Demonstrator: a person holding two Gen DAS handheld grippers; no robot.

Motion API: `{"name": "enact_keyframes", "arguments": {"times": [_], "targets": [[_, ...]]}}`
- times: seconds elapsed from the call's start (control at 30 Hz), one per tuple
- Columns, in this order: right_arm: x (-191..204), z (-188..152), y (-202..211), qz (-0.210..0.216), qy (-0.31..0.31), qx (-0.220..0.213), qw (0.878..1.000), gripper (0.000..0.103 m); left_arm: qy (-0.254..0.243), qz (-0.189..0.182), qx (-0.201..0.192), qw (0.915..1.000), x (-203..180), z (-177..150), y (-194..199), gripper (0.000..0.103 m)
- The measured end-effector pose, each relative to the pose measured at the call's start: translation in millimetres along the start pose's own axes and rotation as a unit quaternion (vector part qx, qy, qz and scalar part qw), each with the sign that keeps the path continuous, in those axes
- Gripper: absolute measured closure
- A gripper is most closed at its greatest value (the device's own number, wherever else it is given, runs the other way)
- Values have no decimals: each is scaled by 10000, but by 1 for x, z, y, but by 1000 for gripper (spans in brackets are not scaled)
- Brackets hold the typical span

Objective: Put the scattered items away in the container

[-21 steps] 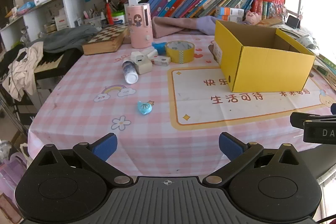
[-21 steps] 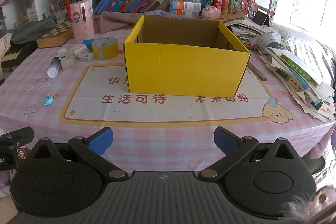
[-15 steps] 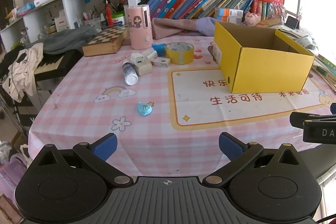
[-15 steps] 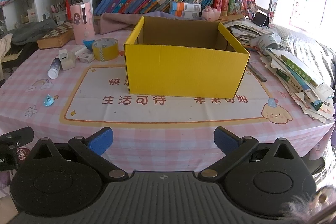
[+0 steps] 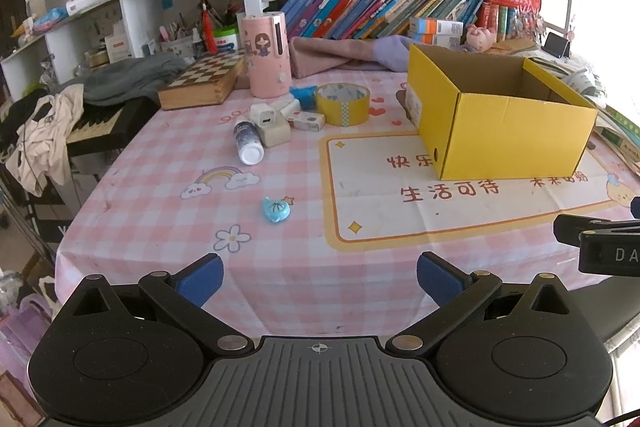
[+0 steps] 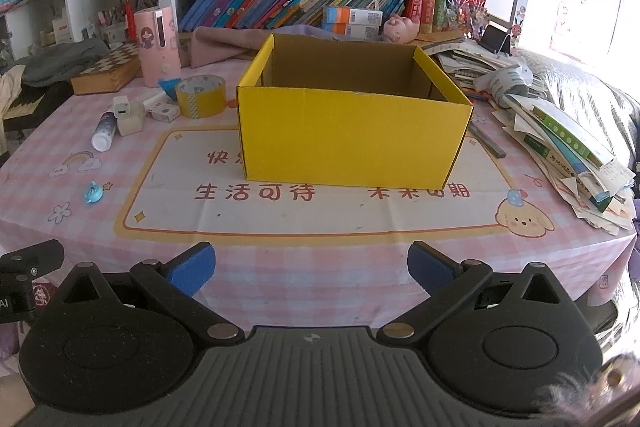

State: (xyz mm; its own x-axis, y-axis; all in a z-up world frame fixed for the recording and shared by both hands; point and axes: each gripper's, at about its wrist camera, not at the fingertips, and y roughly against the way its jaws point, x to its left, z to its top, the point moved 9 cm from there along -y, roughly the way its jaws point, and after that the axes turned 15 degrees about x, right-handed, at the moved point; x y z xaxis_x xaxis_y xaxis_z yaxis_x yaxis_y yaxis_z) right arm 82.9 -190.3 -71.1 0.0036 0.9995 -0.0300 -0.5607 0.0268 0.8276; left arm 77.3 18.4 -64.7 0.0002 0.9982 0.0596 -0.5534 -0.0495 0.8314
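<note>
We hold our left gripper (image 5: 318, 277) and right gripper (image 6: 310, 267) over the near edge of the worktop (image 5: 280, 267) — both are spread wide with nothing between the blue pads. The yellow box (image 6: 352, 135) sits open on the pink checked cloth. To its left lie a roll of yellow tape (image 5: 342, 104), a small bottle (image 5: 248, 142) on its side, white blocks (image 5: 268, 125) and — nearer to us — a little blue toy (image 5: 275, 209).
</note>
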Motion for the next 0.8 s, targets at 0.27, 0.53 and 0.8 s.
{"name": "enact_keyframes", "arguments": {"times": [0.27, 0.53, 0.8], "targets": [[5, 2, -2, 17, 64, 16, 10000, 0, 36, 1, 25, 10000, 3, 0, -2, 0], [6, 2, -2, 22, 71, 40, 10000, 0, -13, -32, 67, 10000, 2, -1, -4, 0], [13, 3, -4, 40, 134, 55, 9999, 0, 15, -26, 89, 10000, 6, -1, -5, 0]]}}
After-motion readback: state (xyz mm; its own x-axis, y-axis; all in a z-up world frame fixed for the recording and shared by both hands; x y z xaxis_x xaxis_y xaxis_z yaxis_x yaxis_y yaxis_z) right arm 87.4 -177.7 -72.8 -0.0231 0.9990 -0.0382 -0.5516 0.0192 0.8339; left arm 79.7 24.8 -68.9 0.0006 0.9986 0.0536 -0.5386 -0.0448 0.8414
